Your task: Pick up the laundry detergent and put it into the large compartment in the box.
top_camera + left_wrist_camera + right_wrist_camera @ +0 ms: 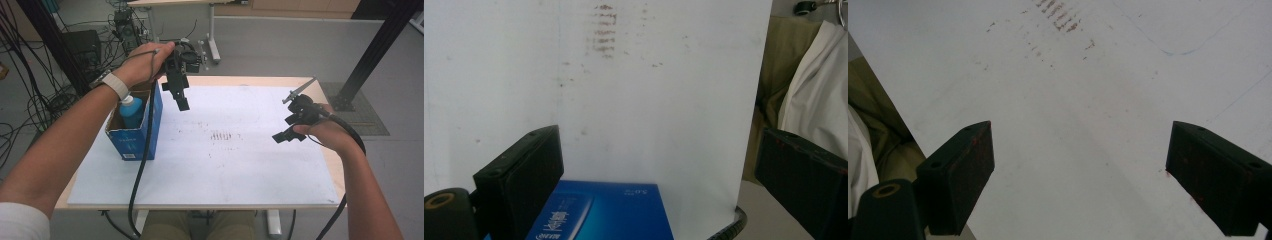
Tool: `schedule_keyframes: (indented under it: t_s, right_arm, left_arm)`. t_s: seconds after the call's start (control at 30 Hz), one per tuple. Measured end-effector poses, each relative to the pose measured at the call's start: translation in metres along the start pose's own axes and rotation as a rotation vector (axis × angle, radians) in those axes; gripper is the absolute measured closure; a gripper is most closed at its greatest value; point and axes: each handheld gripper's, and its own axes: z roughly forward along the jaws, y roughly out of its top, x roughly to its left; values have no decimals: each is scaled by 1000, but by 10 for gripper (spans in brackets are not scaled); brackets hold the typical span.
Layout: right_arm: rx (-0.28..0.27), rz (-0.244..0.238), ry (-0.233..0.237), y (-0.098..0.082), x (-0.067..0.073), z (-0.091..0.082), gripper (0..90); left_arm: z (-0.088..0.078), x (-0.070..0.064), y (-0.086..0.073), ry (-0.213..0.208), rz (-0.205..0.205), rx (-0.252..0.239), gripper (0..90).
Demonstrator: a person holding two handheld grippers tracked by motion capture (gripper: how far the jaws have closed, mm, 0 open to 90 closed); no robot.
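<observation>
- Tongs on the left (178, 95) are hanging wide open and empty, just above the blue carton (134, 131).
- Carton is standing at the bench's (225, 170) left edge, a blue bottle (131, 111) sitting upright inside.
- Tongs on the right (289, 131) are gaping wide, gripping nothing, hovering over the white sheet's right side.

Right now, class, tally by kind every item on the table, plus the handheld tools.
Blue cardboard box: 1
Blue-capped bottle inside the box: 1
White sheet: 1
Grippers: 2, left gripper and right gripper
Total: 5
</observation>
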Motion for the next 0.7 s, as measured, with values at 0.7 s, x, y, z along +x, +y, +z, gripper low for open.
schedule_keyframes:
  t_s: [0.7]
  right_arm:
    - [-8, 3, -7, -6, 2, -3, 121]
  left_arm:
    - [16, -6, 20, 14, 74, 26, 61]
